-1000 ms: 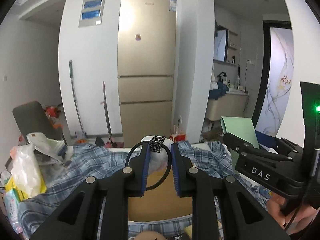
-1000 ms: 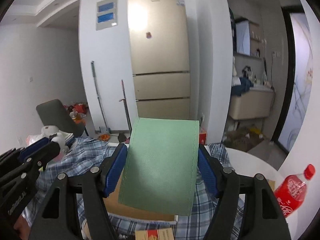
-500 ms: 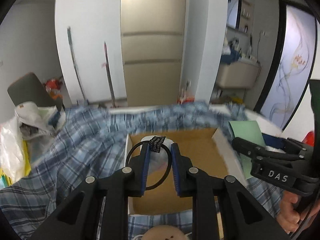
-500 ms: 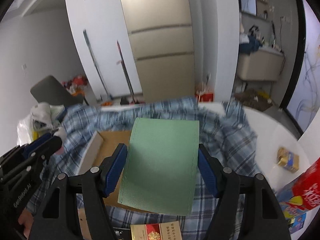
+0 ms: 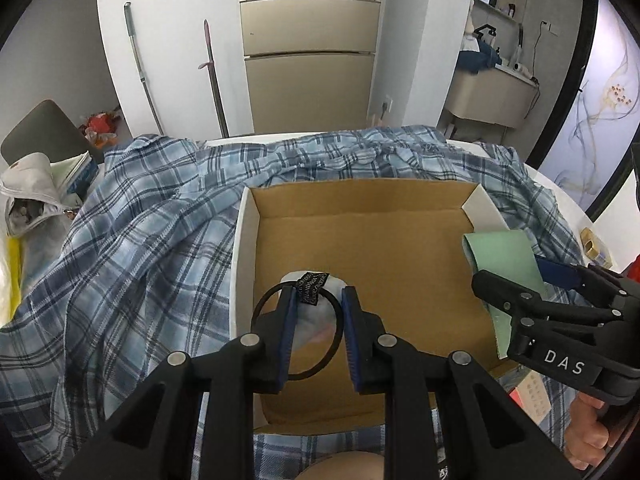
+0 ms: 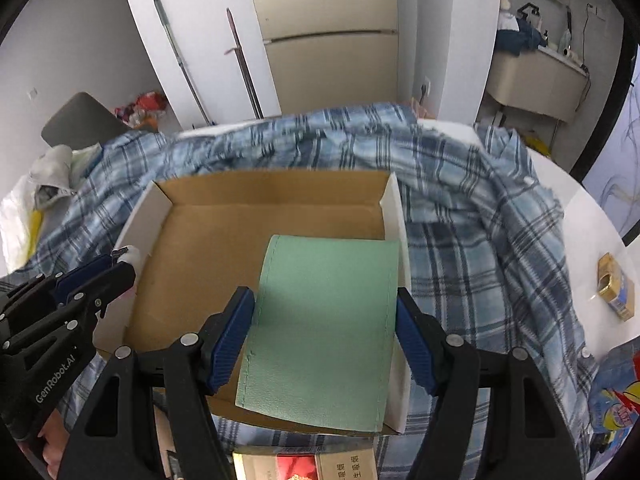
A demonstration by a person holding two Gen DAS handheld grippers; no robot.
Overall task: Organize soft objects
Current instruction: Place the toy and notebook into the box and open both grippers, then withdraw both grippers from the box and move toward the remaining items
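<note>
Green stitched pad clamped in right tool; cardboard box beneath.

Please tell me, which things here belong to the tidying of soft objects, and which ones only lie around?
Belong to the job:
- green cloth, held by right gripper
- white pouch with black loop, held by left gripper
- cardboard box

Only lying around:
- plaid shirt
- small gold box
- grey bag
</note>
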